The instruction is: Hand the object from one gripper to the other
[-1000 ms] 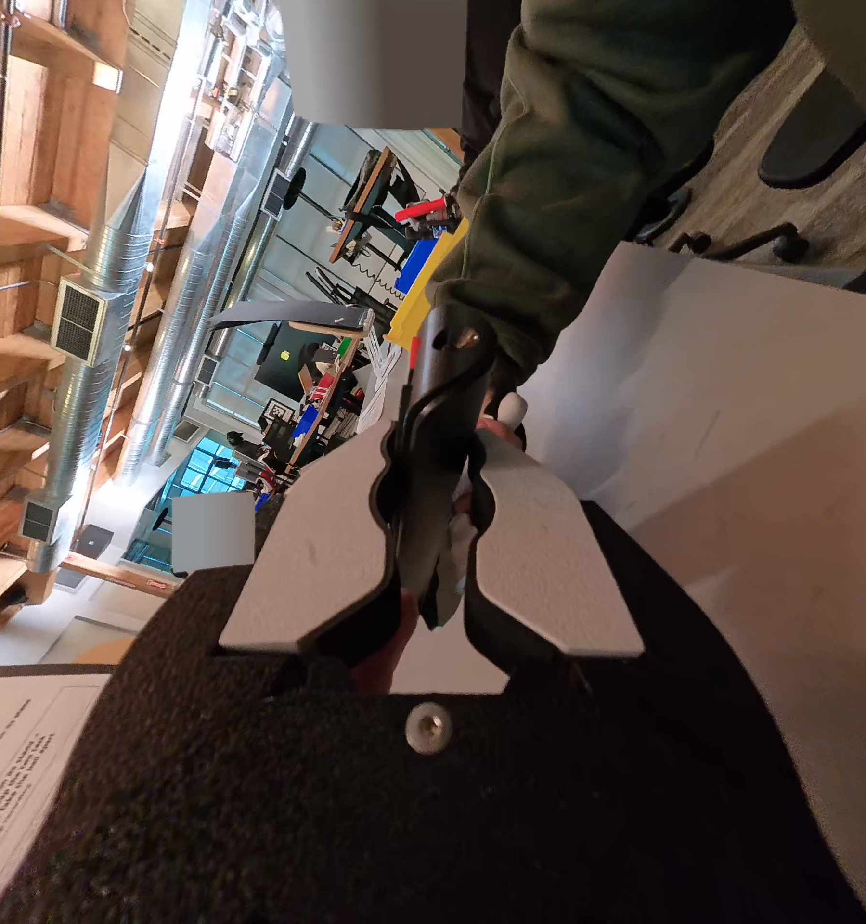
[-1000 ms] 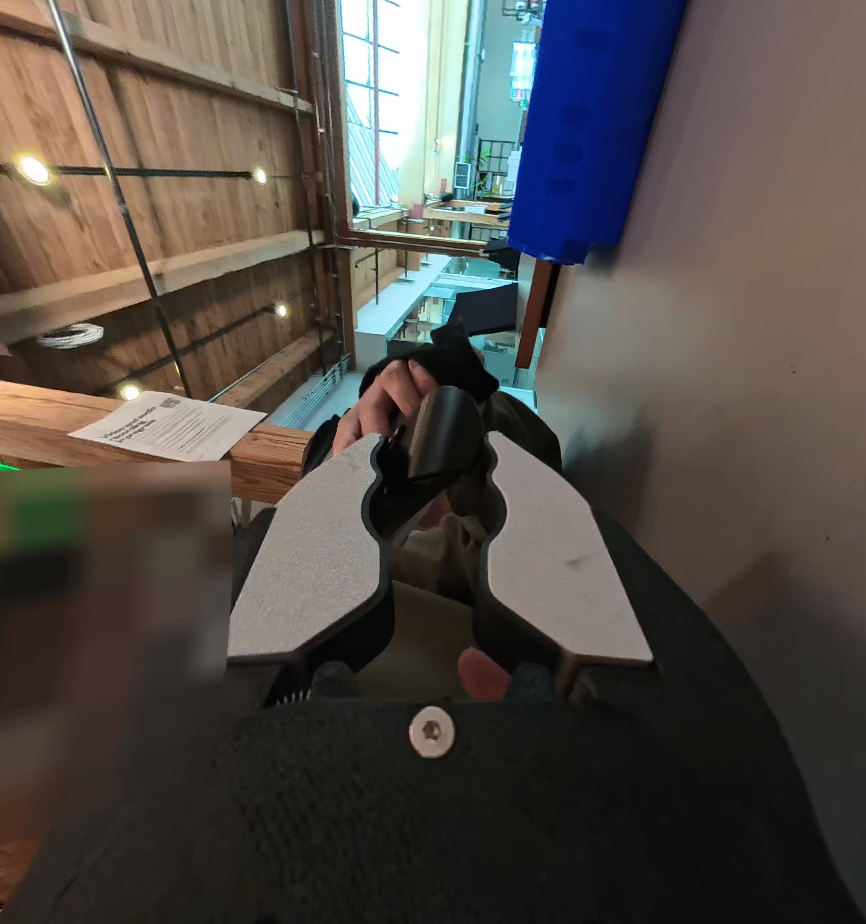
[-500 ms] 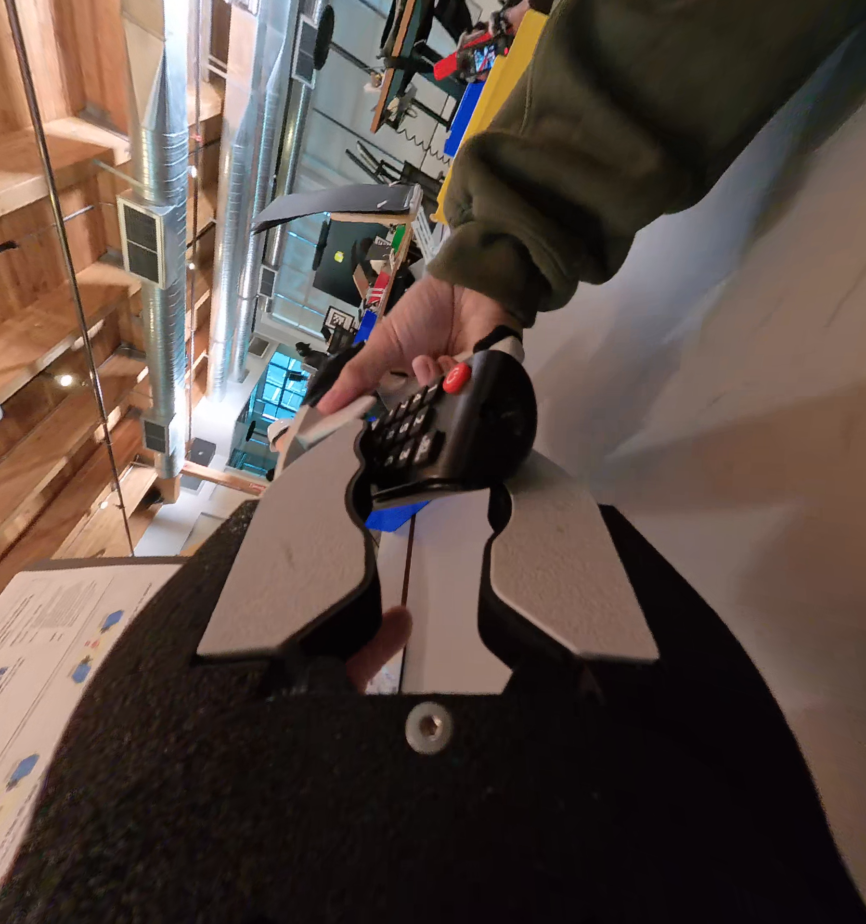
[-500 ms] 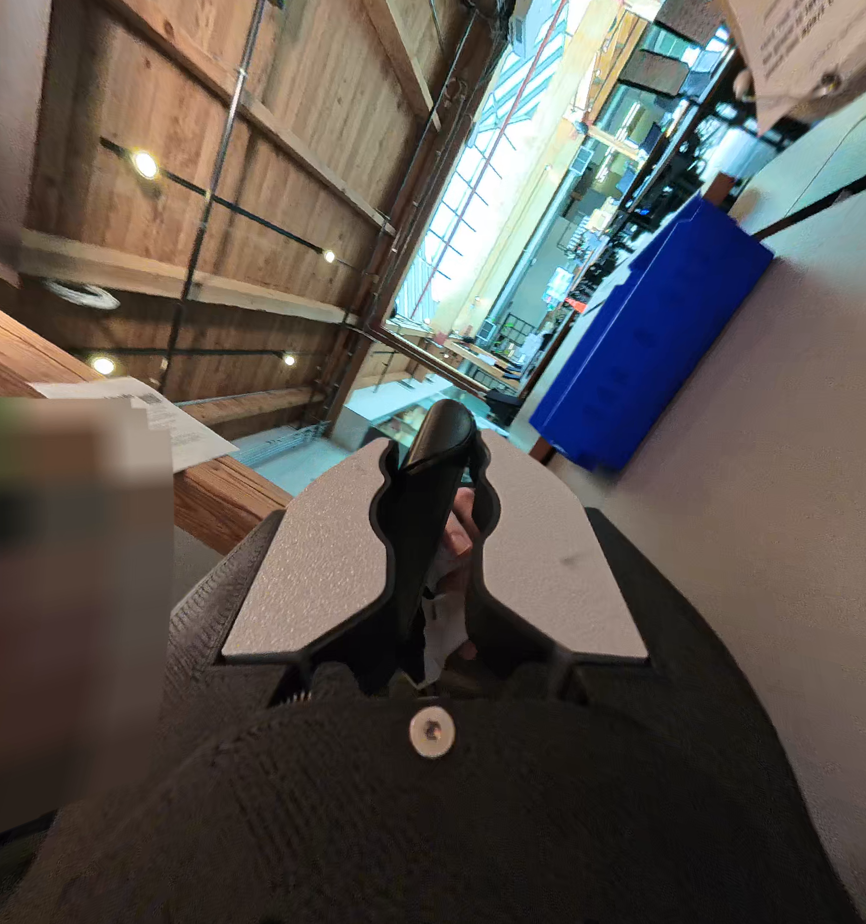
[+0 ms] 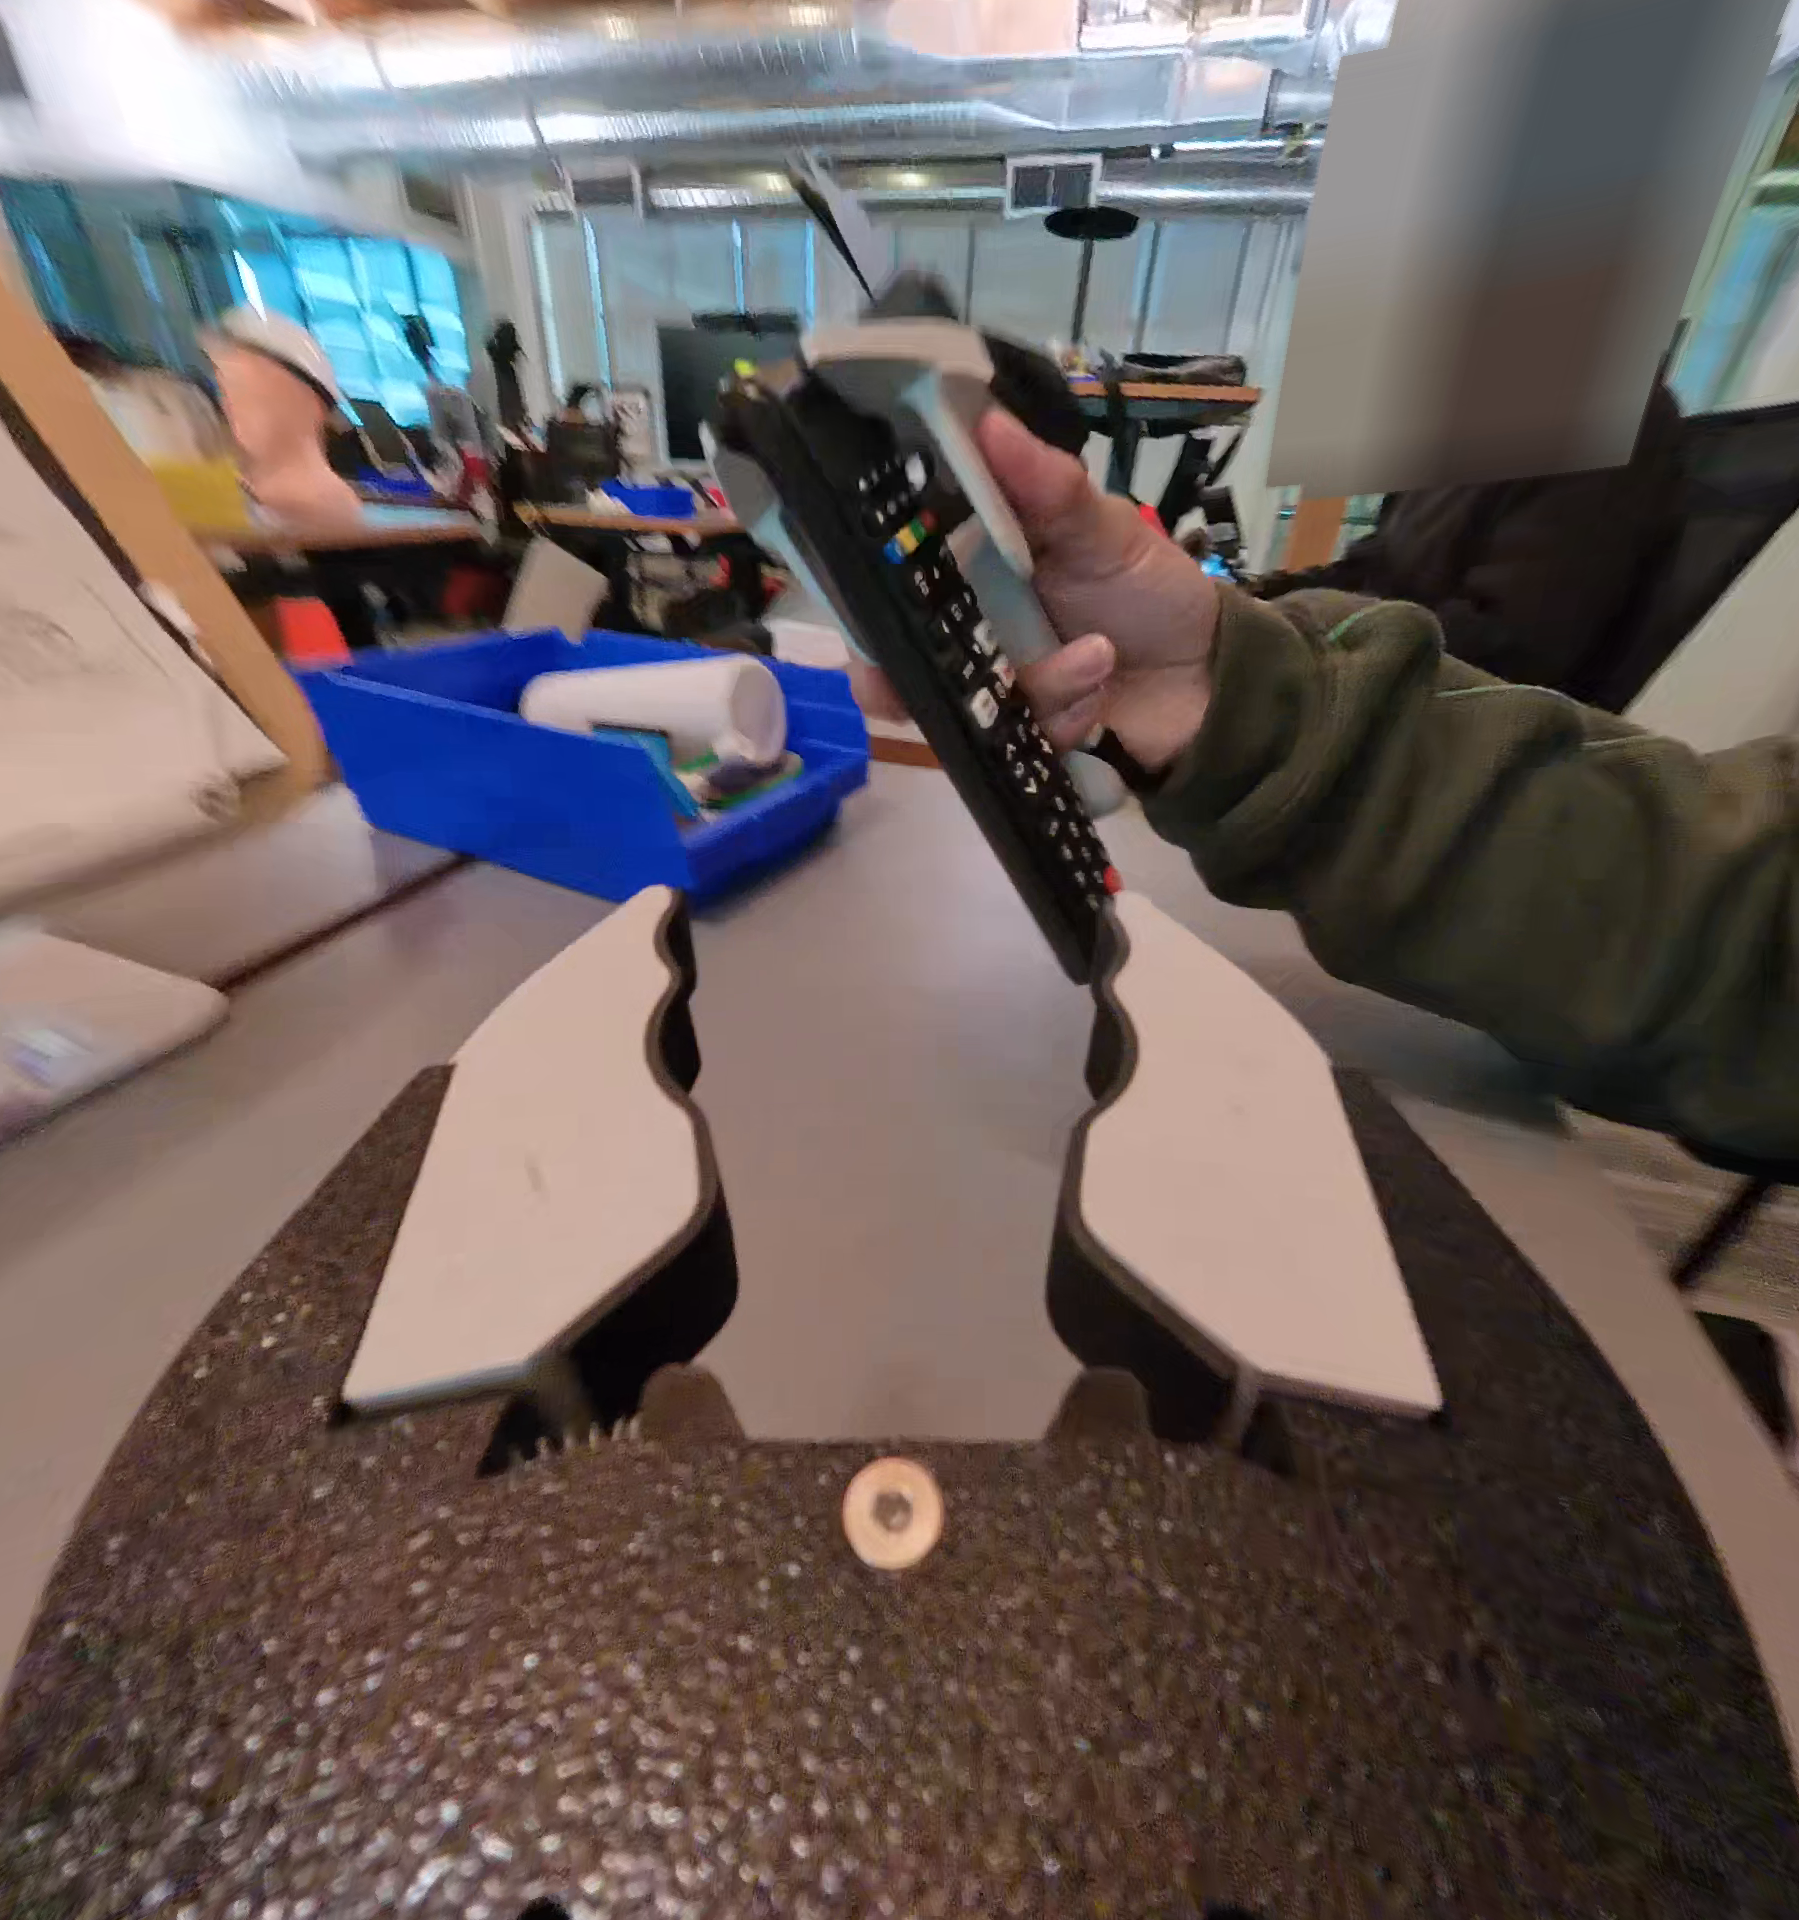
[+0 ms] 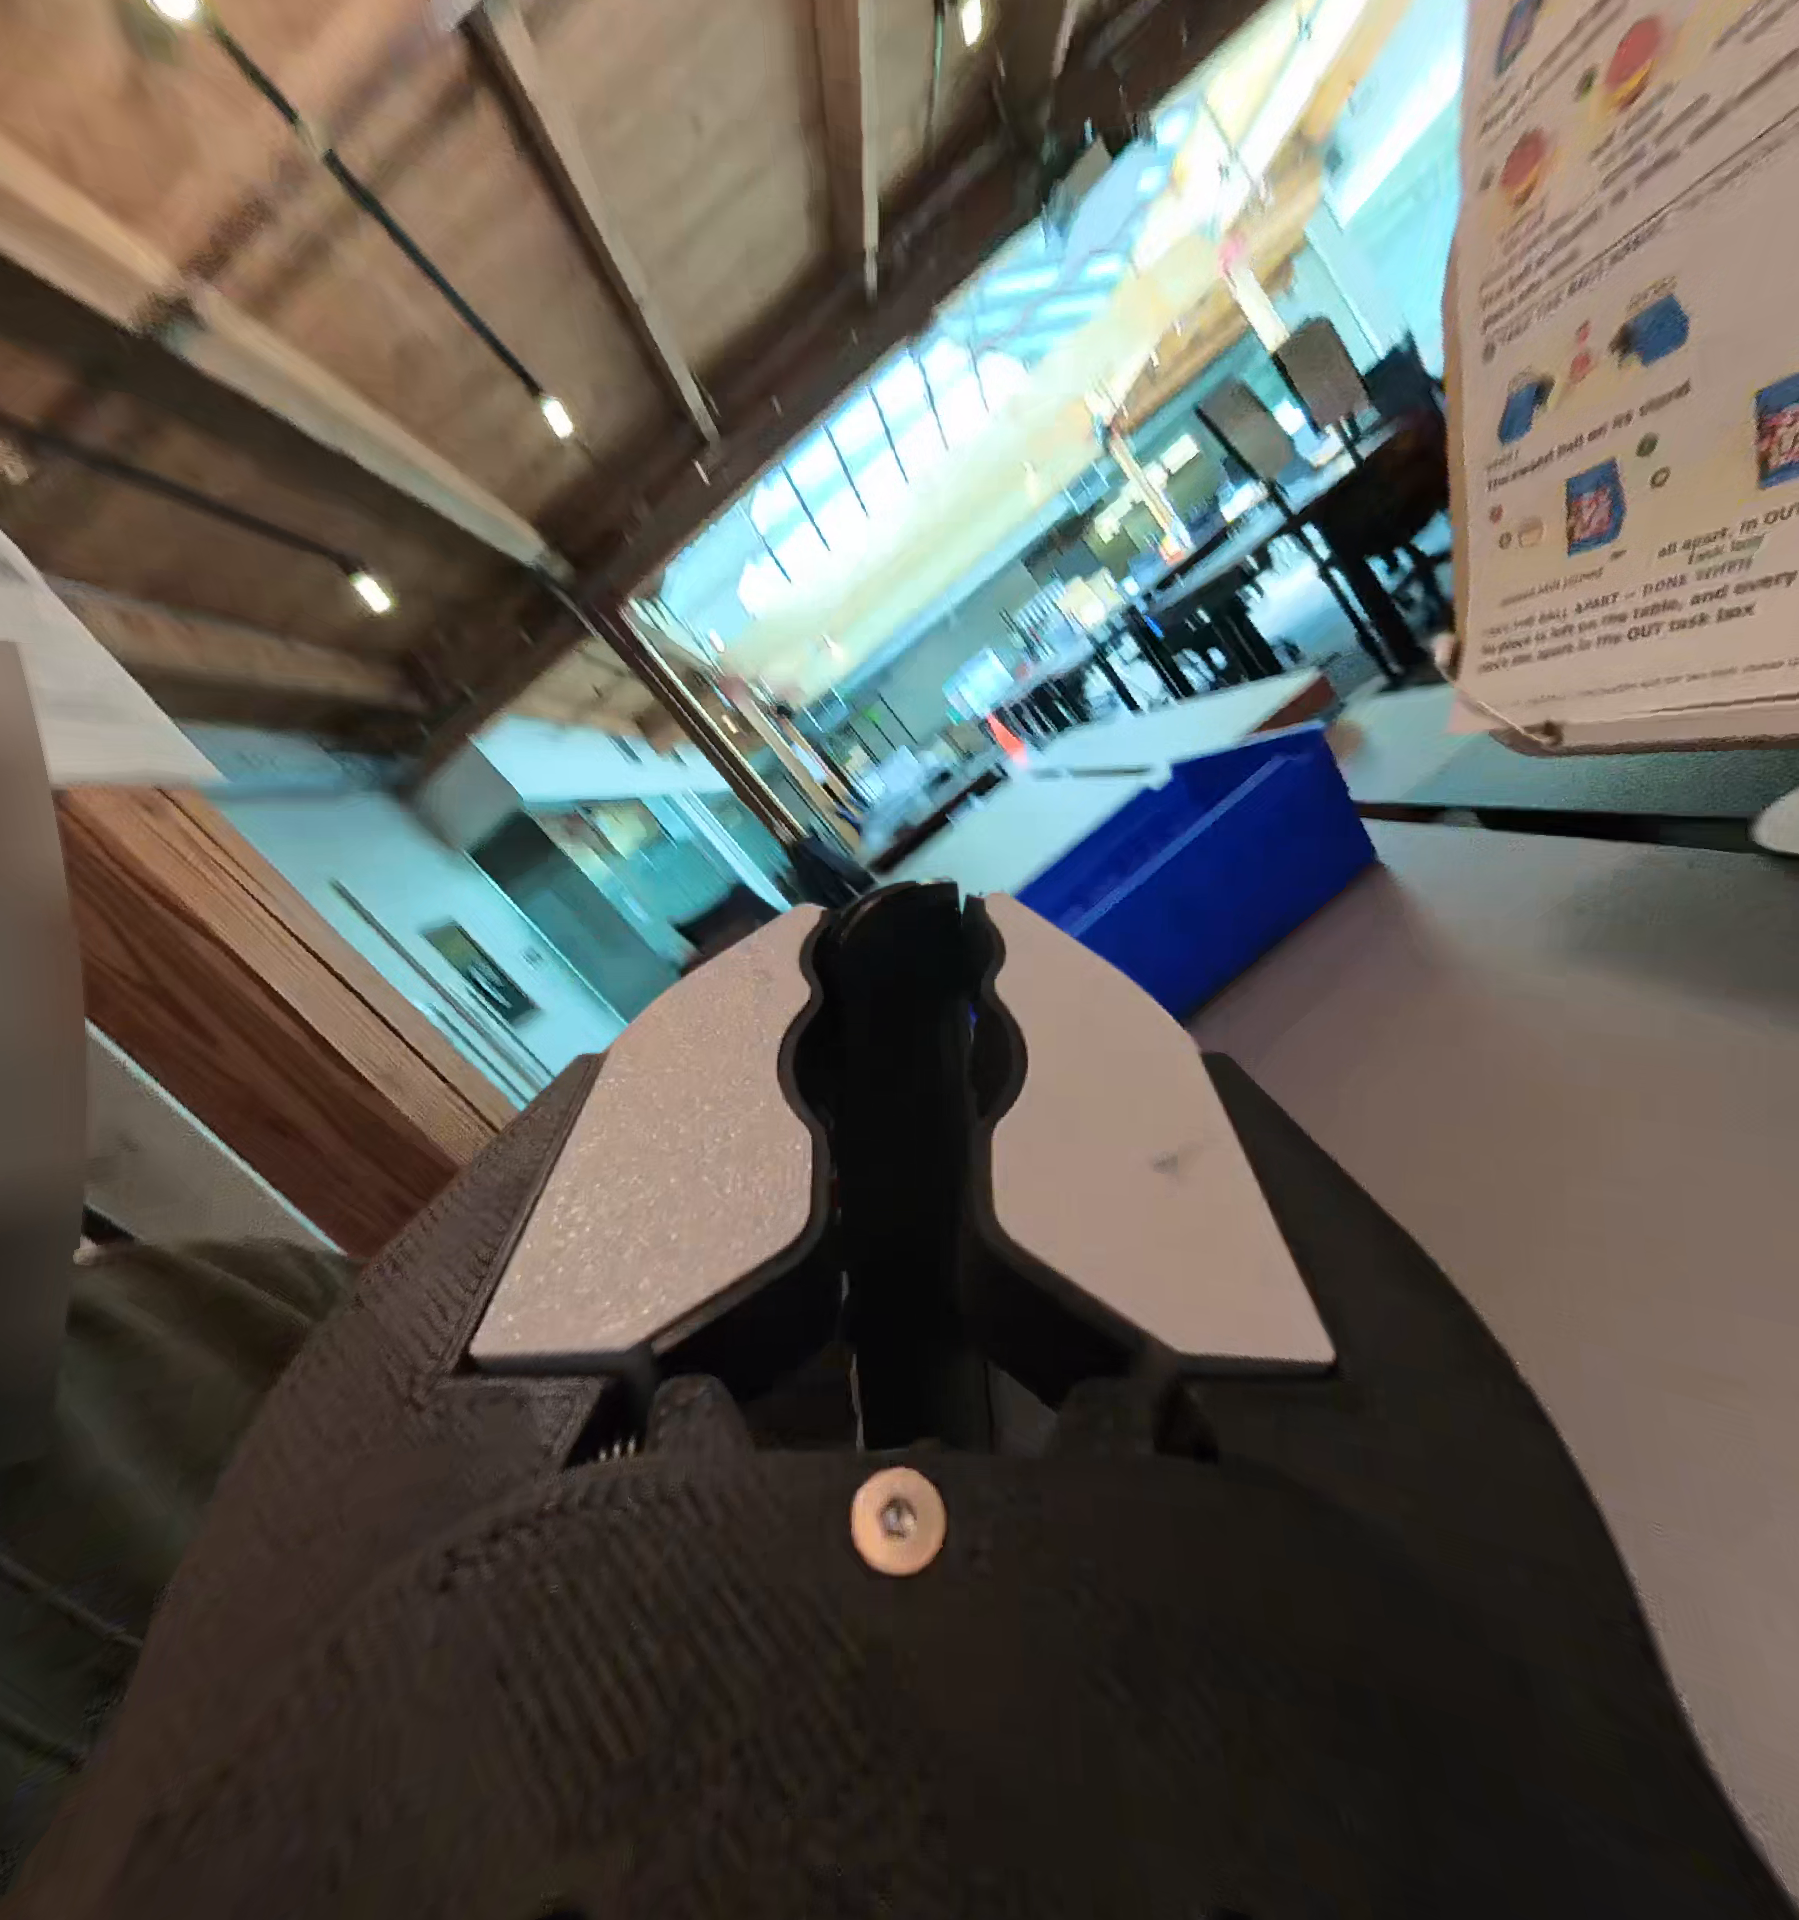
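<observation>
A black remote control [image 5: 978,675] with coloured buttons is clamped in my right gripper [image 5: 812,405], which a hand in a green sleeve [image 5: 1497,831] holds up ahead of the left wrist camera. The remote tilts, and its lower end is close to my left gripper's right fingertip [image 5: 1134,935]. My left gripper [image 5: 895,914] is open and empty above the grey table [image 5: 874,1143]. In the right wrist view my right gripper [image 6: 900,909] is shut on the remote [image 6: 895,1143], seen edge-on between the fingers.
A blue bin [image 5: 562,790] holding a white roll [image 5: 666,696] and small items stands on the table beyond my left gripper; it also shows in the right wrist view [image 6: 1186,894]. A printed sheet [image 6: 1653,364] stands at the right. People and desks are far behind.
My left gripper has opened and let go of the remote. My right gripper has closed on it and holds it alone. Both views have swung round to upright.
</observation>
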`<state>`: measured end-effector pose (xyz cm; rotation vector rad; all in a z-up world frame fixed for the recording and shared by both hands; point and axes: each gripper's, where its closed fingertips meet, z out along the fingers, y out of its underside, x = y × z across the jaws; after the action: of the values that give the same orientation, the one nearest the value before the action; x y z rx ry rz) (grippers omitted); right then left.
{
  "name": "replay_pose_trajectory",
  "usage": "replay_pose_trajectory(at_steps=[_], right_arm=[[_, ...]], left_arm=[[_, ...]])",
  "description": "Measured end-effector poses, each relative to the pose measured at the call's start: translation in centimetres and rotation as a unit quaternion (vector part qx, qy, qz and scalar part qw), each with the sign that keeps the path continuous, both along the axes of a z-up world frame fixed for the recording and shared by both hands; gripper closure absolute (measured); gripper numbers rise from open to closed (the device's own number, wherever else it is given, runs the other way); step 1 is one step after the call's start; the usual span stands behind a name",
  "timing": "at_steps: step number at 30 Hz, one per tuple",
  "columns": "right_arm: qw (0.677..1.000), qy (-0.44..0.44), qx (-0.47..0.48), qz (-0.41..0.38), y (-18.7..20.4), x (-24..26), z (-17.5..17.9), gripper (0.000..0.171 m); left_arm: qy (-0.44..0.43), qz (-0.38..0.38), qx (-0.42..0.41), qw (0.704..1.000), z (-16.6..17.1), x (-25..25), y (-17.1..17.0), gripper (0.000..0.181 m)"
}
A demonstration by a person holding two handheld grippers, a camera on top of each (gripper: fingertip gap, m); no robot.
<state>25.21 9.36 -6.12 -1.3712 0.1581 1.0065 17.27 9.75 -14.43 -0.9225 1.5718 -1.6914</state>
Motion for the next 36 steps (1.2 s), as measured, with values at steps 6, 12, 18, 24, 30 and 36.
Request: replay_pose_trajectory(at_steps=[6, 12, 18, 24, 30, 36], right_arm=[[0.985, -0.166, -0.033, 0.030, 2.4, -6.7, -0.8, 0.148], [0.981, -0.183, 0.005, 0.068, 3.4, -10.0, 0.0, 0.148], [0.951, -0.308, 0.007, 0.006, 2.8, -8.0, -3.0, 0.122], [0.915, -0.393, 0.018, -0.091, 4.2, -8.6, -9.0, 0.106], [0.725, -0.616, 0.075, -0.299, 5.0, -6.4, -9.9, 0.104], [0.725, -0.617, 0.013, -0.306, 5.6, -5.3, -11.7, 0.102]], left_arm=[[0.051, -0.078, 0.025, 0.995, -2.4, -0.2, -4.3, 0.107], [0.063, -0.101, -0.005, 0.993, -2.7, -0.5, -3.9, 0.158], [0.039, -0.054, -0.162, 0.985, 0.0, -0.3, 0.8, 0.160], [0.005, 0.061, -0.226, 0.972, 1.1, 0.3, 5.2, 0.161], [0.061, 0.117, -0.287, 0.949, -0.8, 1.5, 5.5, 0.160], [0.057, 0.146, -0.245, 0.957, -1.1, 1.9, 4.4, 0.160]])
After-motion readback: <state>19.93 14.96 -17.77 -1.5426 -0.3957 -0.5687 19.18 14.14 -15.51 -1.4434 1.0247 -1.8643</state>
